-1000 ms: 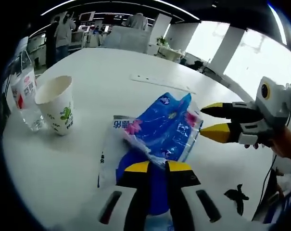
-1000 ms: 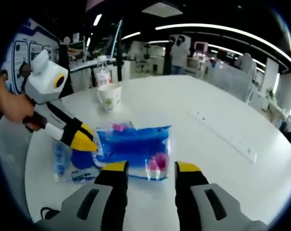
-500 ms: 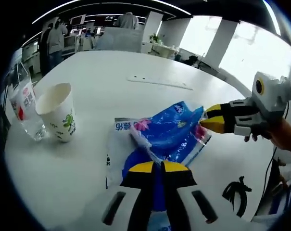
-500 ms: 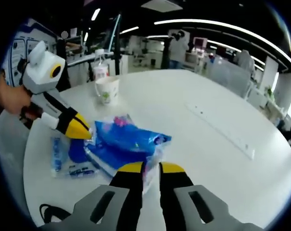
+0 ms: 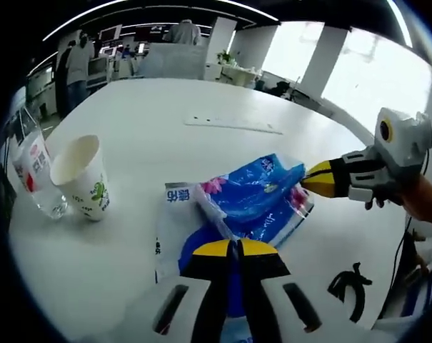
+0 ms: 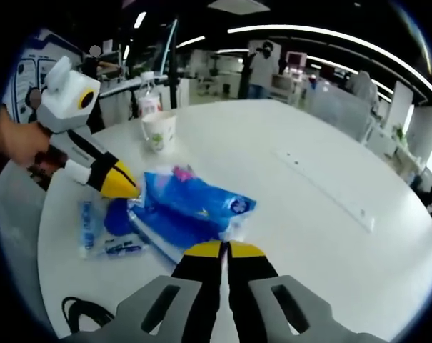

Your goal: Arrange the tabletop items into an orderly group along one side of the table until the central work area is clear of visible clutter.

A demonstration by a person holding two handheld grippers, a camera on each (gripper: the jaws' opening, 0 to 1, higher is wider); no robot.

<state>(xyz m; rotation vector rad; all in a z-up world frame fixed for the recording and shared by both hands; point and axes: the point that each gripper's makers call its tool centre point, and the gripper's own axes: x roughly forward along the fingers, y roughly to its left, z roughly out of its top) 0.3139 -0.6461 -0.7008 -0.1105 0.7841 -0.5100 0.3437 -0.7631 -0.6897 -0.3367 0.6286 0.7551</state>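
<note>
A blue plastic pack [image 5: 255, 196] with pink flowers and a white end lies crumpled on the white table [image 5: 166, 100]. My left gripper [image 5: 233, 248] is shut on its near blue edge and shows as yellow tips [image 6: 119, 187] in the right gripper view. My right gripper [image 6: 223, 249] is shut on the opposite clear edge of the pack [image 6: 191, 207]; in the left gripper view it comes in from the right [image 5: 317, 179]. A paper cup [image 5: 81, 175] stands upright beside a water bottle [image 5: 31, 171] at the table's edge.
A flat white strip [image 5: 233, 125] lies across the table's middle, also seen as the strip [image 6: 323, 189]. A black cable [image 5: 350, 282] lies near the table edge by the pack. People stand among desks in the far background.
My right gripper's jaws went from wide open to shut on the pack's clear edge. The pack has bunched up between the two grippers. My left gripper kept its hold.
</note>
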